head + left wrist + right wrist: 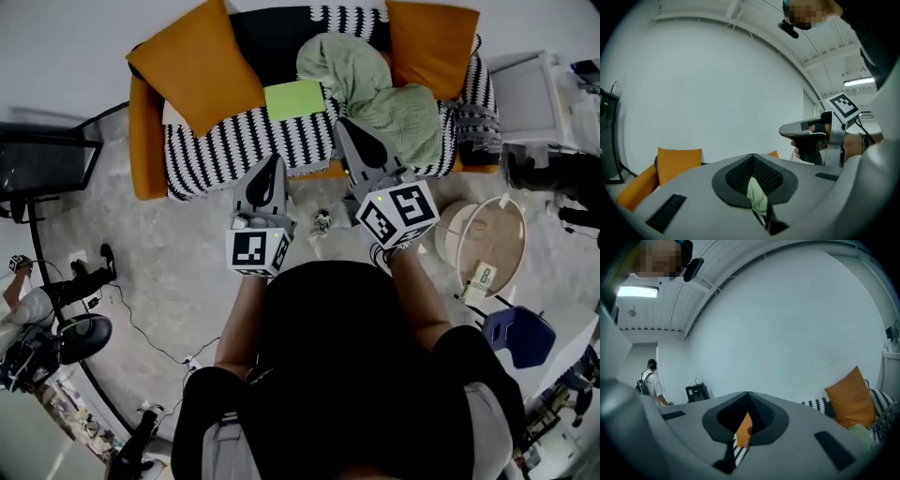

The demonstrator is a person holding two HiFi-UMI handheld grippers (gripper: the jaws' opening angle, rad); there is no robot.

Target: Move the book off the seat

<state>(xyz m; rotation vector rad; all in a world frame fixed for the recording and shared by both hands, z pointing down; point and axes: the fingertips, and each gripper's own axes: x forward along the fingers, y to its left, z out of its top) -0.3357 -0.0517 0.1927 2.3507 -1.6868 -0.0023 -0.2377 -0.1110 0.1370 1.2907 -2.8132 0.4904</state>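
The book (293, 98) is a flat light-green rectangle lying on the sofa seat (225, 145), between the left orange cushion (199, 66) and a crumpled green blanket (375, 89). My left gripper (274, 161) hovers in front of the sofa's front edge, below the book, its jaws shut and empty. My right gripper (340, 123) reaches over the seat just right of the book, beside the blanket, also shut with nothing held. In the left gripper view the shut jaws (752, 155) point up at the wall. The right gripper view's jaws (747, 393) do the same.
A second orange cushion (433, 42) leans at the sofa's right end. A round wooden table (487, 246) and a blue chair (521, 335) stand on the right, a dark monitor (47, 164) and floor cables on the left. A person (649, 380) stands far off.
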